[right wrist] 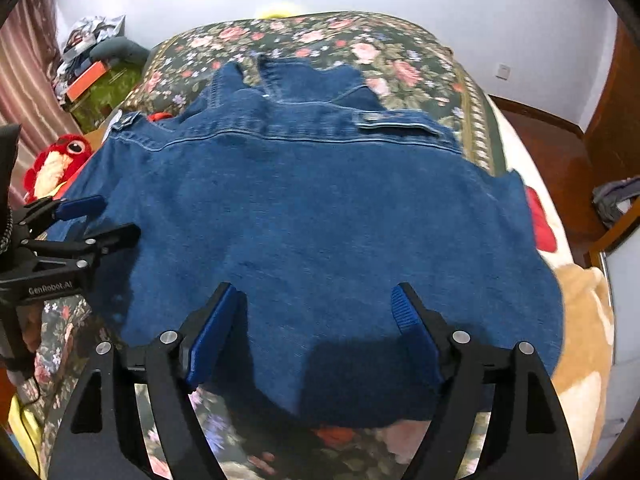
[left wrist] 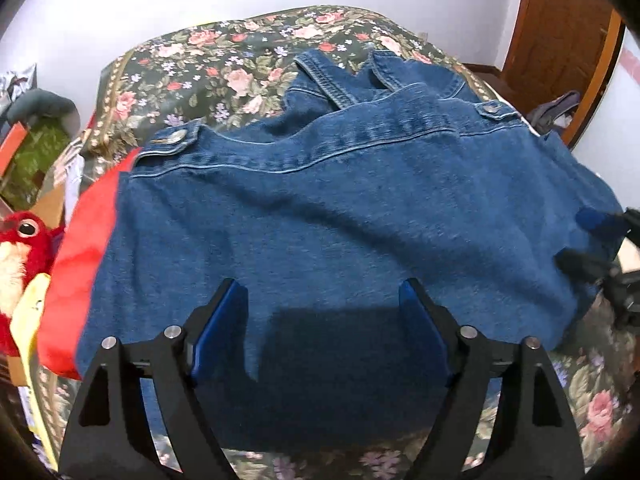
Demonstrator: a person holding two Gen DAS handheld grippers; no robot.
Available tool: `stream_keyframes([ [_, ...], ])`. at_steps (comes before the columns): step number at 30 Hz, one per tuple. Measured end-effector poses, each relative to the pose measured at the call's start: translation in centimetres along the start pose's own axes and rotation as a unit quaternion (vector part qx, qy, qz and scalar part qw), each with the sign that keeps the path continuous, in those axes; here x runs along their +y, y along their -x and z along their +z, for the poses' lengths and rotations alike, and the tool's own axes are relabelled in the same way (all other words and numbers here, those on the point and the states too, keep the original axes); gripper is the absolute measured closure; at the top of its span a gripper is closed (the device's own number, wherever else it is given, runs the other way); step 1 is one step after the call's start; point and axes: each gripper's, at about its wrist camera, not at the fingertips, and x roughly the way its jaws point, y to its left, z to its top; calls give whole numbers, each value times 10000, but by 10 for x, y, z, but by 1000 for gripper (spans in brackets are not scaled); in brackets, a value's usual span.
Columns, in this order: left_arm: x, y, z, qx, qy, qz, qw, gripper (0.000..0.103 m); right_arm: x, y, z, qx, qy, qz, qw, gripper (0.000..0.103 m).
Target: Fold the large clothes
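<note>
Your denim jacket (left wrist: 320, 208) lies spread flat on the floral bedspread (left wrist: 224, 60), waistband and button tabs at the far side, a red garment (left wrist: 84, 248) showing under its left edge. Your left tool (left wrist: 324, 312) hangs over the near hem, jaws apart, nothing clamped. Your right tool (right wrist: 316, 316) likewise: jaws apart above the near denim edge, gripping nothing.

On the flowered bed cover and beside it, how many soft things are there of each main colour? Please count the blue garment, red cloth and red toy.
Blue: 1, the blue denim garment, spread on the dark flowered bed cover.
Red: 2, the red cloth under the garment's edge and the red plush toy with a big eye beside the bed.
Total: 3
</note>
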Motion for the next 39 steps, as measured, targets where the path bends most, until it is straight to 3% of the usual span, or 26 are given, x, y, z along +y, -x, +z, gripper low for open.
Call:
stream_keyframes([
  [6,37,9,-16,45,476,152,9987,19,-24,12,-9,-6,-290,-294,9991,26],
  [14,92,30,-62,17,1558,60,9878,18,-36,41,-24,-82,-575,-480,9972,25],
  [18,108,47,-75,-108,1821,285,9828,18,-36,51,-30,-5,-693,-431,9967,24],
  [24,142,69,-98,-185,2712,91,9623,19,-16,73,-30,-231,-436,-410,9979,24],
  [29,148,80,-111,-402,3241,-413,9443,18,4,74,-21,-390,-124,-409,9983,20],
  [33,141,66,-120,-243,3543,-1139,9279,18,19,63,-17,-366,41,-276,9989,19],
  [36,134,52,-122,-174,3597,-1462,9214,18,29,46,-16,-236,222,-297,9990,19],
  [39,128,32,-122,-31,3751,-1960,9060,19,35,27,-17,-40,357,-317,9989,19],
])
